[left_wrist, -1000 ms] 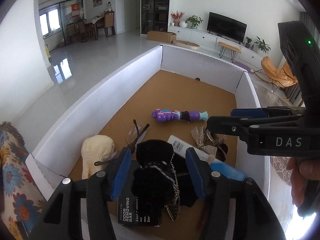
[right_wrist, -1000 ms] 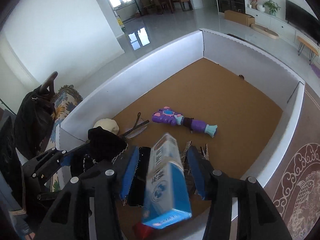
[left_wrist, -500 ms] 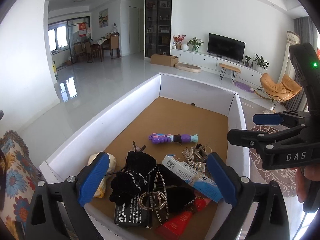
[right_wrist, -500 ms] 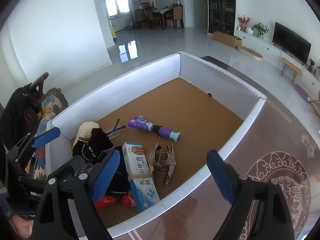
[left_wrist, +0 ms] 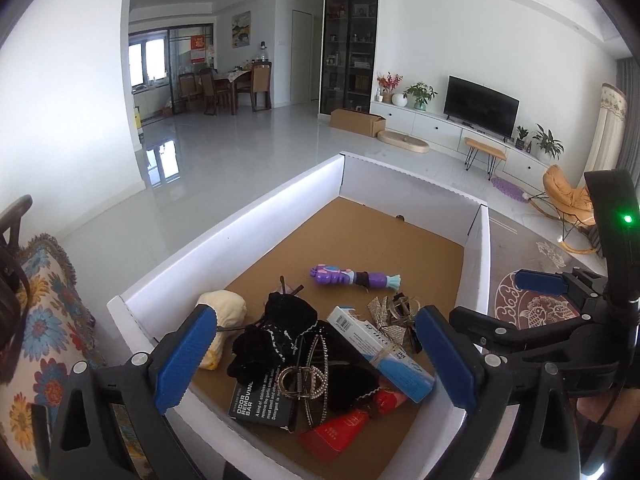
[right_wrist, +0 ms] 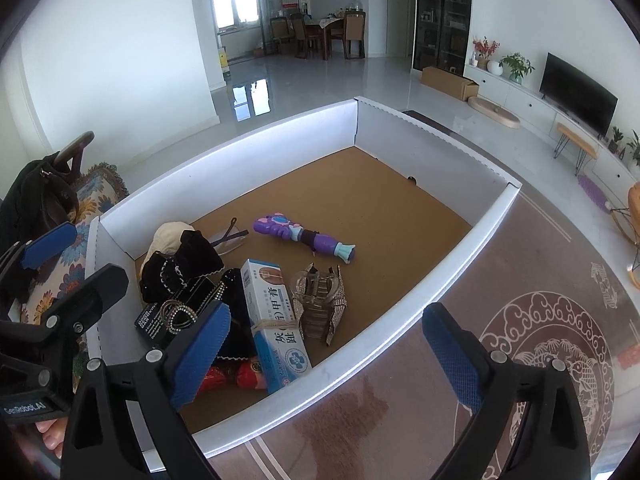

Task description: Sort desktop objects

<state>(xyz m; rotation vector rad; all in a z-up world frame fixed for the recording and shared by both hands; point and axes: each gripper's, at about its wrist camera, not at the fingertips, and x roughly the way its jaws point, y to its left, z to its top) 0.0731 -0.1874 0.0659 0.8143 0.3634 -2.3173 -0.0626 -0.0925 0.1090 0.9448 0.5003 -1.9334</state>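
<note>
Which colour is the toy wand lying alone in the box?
Mostly purple, with a light blue end; the toy wand shows best in the right wrist view.

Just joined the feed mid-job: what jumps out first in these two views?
A big white-walled box with a brown floor, its clutter heaped in the near left corner. A purple toy wand lies apart toward the middle, and a blue-and-white carton sits beside a glittery hair claw. Both grippers' jaws stand wide open, holding nothing.
</note>
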